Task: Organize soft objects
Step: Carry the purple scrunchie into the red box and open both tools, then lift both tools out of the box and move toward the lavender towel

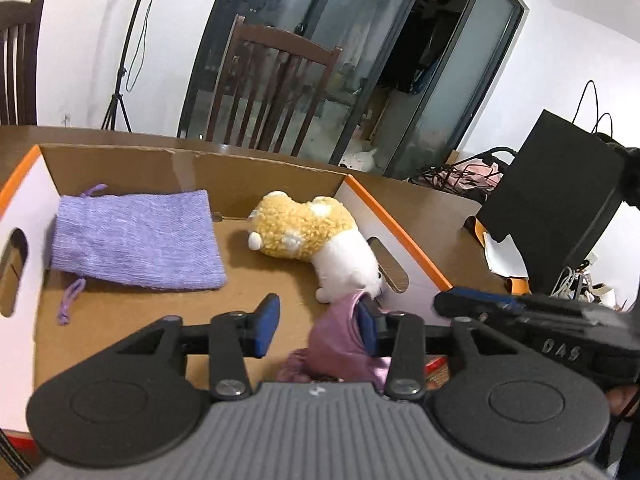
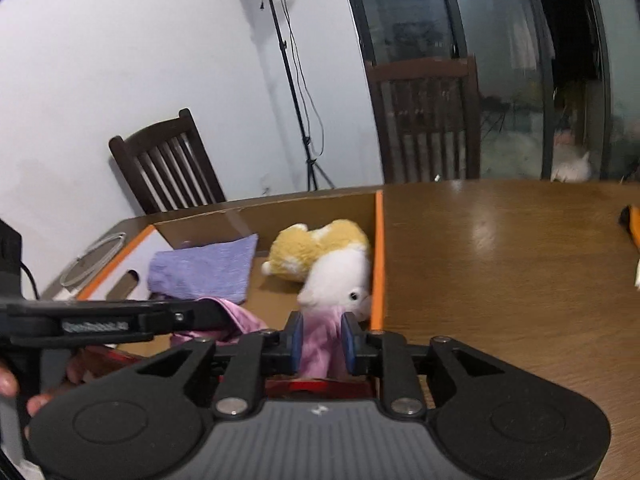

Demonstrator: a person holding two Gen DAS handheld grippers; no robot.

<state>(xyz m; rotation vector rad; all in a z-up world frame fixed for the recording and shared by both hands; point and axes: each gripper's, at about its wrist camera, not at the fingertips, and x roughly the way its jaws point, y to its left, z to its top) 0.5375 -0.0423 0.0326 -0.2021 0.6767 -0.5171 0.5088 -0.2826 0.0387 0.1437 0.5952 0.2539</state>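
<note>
In the left wrist view, your left gripper (image 1: pixel 316 328) hangs over the near edge of the box (image 1: pixel 192 160) with its jaws apart and nothing between them; the pink cloth (image 1: pixel 340 340) only drapes against the right finger. Keep that gripper spread and clear, since the cloth looks ready to snag on it. Inside the box lie a purple pouch (image 1: pixel 136 240) flat at far left and a plush (image 1: pixel 312 236) against the right wall, its white end touching the cloth. In the right wrist view, your right gripper (image 2: pixel 320 344) is clamped on the cloth at the box's near right corner, just below the plush. Judging from this, you are placing the cloth: lower it onto bare floor between pouch and plush before letting go.
</note>
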